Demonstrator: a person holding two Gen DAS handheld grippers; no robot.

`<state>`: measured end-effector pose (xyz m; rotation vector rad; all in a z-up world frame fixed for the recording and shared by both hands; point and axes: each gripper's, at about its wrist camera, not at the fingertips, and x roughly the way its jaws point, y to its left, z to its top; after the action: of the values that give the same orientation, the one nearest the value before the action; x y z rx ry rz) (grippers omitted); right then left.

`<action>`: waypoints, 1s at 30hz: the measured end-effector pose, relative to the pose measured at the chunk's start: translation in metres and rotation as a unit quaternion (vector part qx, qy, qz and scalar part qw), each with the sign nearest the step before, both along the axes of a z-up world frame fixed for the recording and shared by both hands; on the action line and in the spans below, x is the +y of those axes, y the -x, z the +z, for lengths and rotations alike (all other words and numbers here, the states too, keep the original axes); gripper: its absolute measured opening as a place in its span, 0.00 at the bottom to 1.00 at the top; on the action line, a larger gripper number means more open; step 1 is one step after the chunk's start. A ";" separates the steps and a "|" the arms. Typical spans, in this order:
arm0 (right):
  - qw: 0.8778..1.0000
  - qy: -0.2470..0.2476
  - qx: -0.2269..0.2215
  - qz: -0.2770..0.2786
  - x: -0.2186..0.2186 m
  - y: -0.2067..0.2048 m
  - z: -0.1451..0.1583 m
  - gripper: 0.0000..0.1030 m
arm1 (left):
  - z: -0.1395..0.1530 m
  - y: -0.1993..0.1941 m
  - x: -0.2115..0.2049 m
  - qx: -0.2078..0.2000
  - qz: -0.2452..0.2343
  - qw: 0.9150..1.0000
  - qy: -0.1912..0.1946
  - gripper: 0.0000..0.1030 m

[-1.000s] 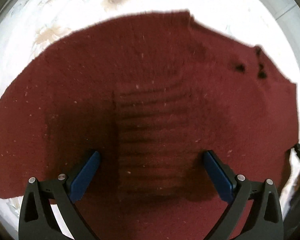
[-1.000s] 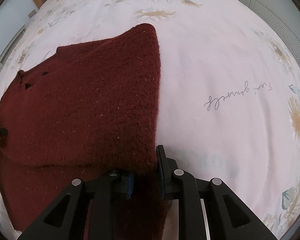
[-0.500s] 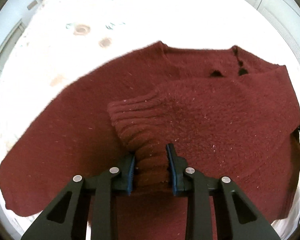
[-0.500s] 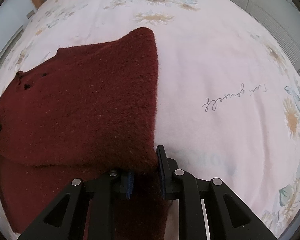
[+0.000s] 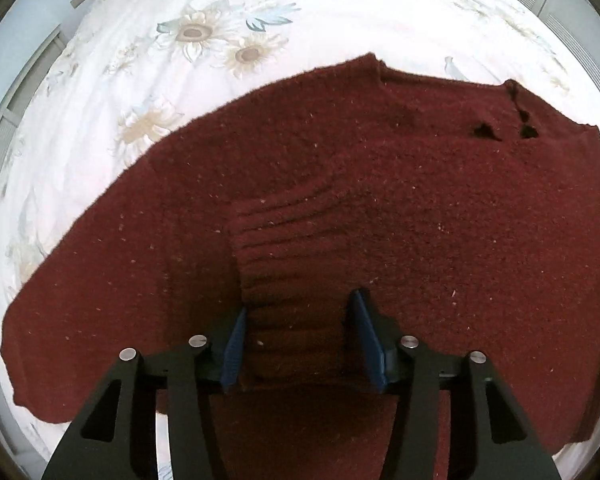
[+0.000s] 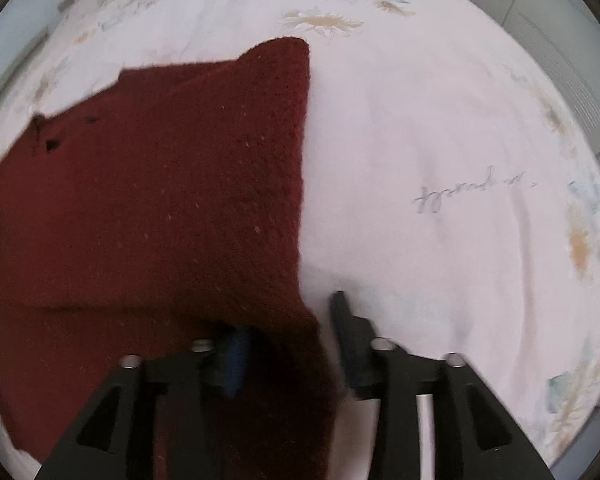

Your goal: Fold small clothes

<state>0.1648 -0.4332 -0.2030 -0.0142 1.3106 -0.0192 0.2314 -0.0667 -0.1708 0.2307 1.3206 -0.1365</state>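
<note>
A dark red knitted sweater (image 5: 380, 200) lies spread on a floral bedsheet (image 5: 100, 100). One sleeve is folded across the body, and its ribbed cuff (image 5: 296, 264) lies flat between the fingers of my left gripper (image 5: 300, 304). Those jaws are opening, and the blue pads stand at the cuff's two sides without pinching it. In the right wrist view the sweater's (image 6: 160, 200) folded side edge hangs down between the fingers of my right gripper (image 6: 290, 316). Its jaws are opening too. The right finger stands clear of the cloth, and fabric partly covers the left pad.
Small dark buttons (image 5: 484, 132) mark the neckline. White sheet (image 6: 460, 120) with a line of script (image 6: 460, 196) stretches to the right of the sweater. The bed's edge curves along the left (image 5: 4, 140), and pale cabinet fronts (image 6: 560, 40) stand at the upper right.
My left gripper went from wide open over the sweater to pinching the raised cuff; now the cuff lies flat and the jaws have parted. The right jaws, earlier shut on the sweater's edge, have spread.
</note>
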 end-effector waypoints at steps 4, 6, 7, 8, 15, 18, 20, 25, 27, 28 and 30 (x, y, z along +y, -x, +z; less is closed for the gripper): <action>0.999 0.021 -0.016 0.019 0.007 0.011 0.021 0.80 | 0.028 0.012 0.004 -0.042 0.001 0.999 0.019 0.93; 0.999 0.020 -0.031 0.027 0.014 0.013 0.035 0.86 | 0.040 0.016 0.000 -0.058 -0.001 0.998 0.034 0.99; 0.998 0.020 -0.041 0.032 0.019 0.014 0.043 0.89 | 0.046 0.020 0.001 -0.063 -0.001 0.997 0.040 0.99; 0.998 0.020 -0.052 0.037 0.026 0.013 0.050 0.96 | 0.049 0.021 -0.002 -0.065 -0.001 0.997 0.046 0.99; 0.990 0.000 -0.109 0.092 0.096 0.006 0.076 1.00 | 0.052 0.014 -0.036 -0.111 -0.030 0.991 0.062 0.99; 0.988 -0.010 -0.115 0.107 0.128 0.000 0.063 1.00 | 0.041 0.012 -0.027 -0.101 -0.032 0.992 0.071 0.99; 0.987 -0.017 -0.111 0.111 0.149 -0.004 0.048 1.00 | 0.031 0.015 -0.023 -0.088 -0.023 0.993 0.072 0.99; 0.991 0.011 -0.082 0.109 0.156 -0.013 0.002 1.00 | 0.010 0.028 -0.006 -0.057 -0.006 0.997 0.051 0.99; 0.992 -0.004 -0.084 0.096 0.139 -0.014 -0.006 1.00 | 0.003 0.030 0.005 -0.058 -0.002 0.997 0.051 0.99; 0.993 -0.012 -0.087 0.084 0.128 -0.013 -0.007 1.00 | 0.003 0.030 0.009 -0.061 -0.002 0.997 0.052 0.99; 0.994 -0.008 -0.089 0.058 0.105 -0.014 -0.006 1.00 | 0.003 0.031 0.018 -0.067 -0.004 0.997 0.047 0.99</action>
<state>0.1787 -0.3286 -0.2094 -0.0739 1.1290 0.0883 0.2006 -0.0489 -0.1676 0.1634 1.1763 -0.1868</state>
